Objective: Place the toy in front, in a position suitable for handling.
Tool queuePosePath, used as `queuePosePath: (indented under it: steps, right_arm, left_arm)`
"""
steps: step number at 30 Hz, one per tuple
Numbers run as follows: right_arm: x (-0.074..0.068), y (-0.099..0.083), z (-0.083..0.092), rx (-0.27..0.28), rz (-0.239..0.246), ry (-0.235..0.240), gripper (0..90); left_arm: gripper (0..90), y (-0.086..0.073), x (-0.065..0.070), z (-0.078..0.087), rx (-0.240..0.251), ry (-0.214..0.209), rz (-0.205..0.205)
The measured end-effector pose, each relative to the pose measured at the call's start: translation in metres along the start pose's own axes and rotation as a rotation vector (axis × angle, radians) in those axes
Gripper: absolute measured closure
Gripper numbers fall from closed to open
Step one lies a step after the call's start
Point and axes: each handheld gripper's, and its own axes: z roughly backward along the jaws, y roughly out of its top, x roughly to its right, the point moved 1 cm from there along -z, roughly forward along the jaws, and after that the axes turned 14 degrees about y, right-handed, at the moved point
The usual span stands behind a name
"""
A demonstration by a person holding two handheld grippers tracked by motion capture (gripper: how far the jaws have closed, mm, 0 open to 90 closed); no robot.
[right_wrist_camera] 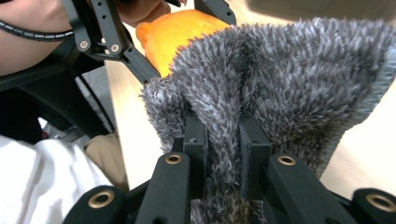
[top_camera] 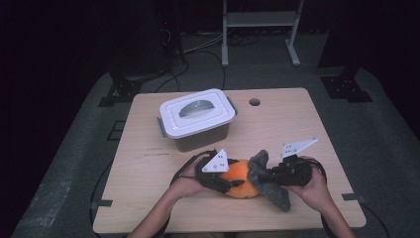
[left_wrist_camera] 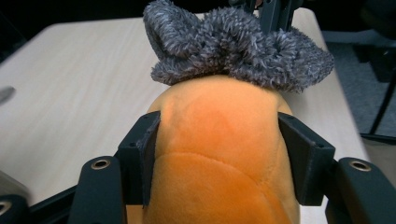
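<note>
Two grippers meet on one soft toy near the front edge of the surface (top_camera: 148,168). The orange plush (top_camera: 240,179) lies on the wood between the person's hands, with a grey fuzzy cloth (top_camera: 270,181) wrapped over its right end and trailing toward the front edge. The left gripper (top_camera: 229,184) comes in from the left and straddles the plush: in the left gripper view the orange body (left_wrist_camera: 219,154) sits between the two black jaws, whose pads press against its sides, so this gripper grips the plush. Beyond the jaws the grey cloth (left_wrist_camera: 238,46) caps the far end of the plush. The right gripper (top_camera: 271,174) comes in from the right and is clamped on the cloth; in the right gripper view a fold of grey pile (right_wrist_camera: 280,79) is pinched tightly between the nearly closed jaws, and the orange plush (right_wrist_camera: 180,32) shows just behind it, beside the other gripper's black linkage.

Farther back, well apart from the hands, stands a lidded storage box (top_camera: 196,119) with a white lid clipped on and a dark, translucent body. What it holds cannot be told.
</note>
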Motion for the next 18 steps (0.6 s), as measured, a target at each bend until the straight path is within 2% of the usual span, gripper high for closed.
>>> queuePosePath:
  steps: [2,4,7,9,11,13,15,16,18]
  right_arm:
    - [0.006,0.004,0.006,0.012,-0.004,-0.009,75.9]
    - [0.013,0.008,0.012,0.039,-0.011,-0.013,76.0]
    - [0.031,0.012,0.016,0.081,-0.044,-0.011,76.0]
    - [0.041,0.011,0.011,0.071,-0.065,-0.009,75.9]
    - [0.048,0.006,-0.003,0.045,-0.087,0.022,76.0]
    - [0.046,0.003,-0.008,0.059,-0.082,0.056,76.1]
    - [0.04,0.003,-0.011,0.042,-0.067,0.062,76.0]
    - [0.036,0.004,-0.014,0.027,-0.056,0.061,75.9]
    - [0.027,0.006,-0.021,-0.01,-0.026,0.059,75.8]
  left_arm:
    - [37.1,0.004,-0.005,-0.004,0.012,0.014,-0.029]
    - [37.0,0.004,-0.013,-0.006,0.028,0.026,-0.036]
    - [35.8,-0.001,-0.019,-0.013,0.017,0.003,-0.017]
    - [32.4,-0.008,-0.018,-0.017,-0.023,-0.015,-0.011]
    - [25.9,-0.013,-0.017,-0.015,-0.031,-0.04,0.039]
    - [21.8,-0.016,-0.018,-0.009,-0.026,-0.069,0.08]
    - [20.0,-0.017,-0.018,-0.003,-0.019,-0.096,0.139]
    - [19.3,-0.016,-0.018,-0.001,-0.02,-0.108,0.155]
    - [19.4,-0.017,-0.017,0.002,-0.03,-0.114,0.157]
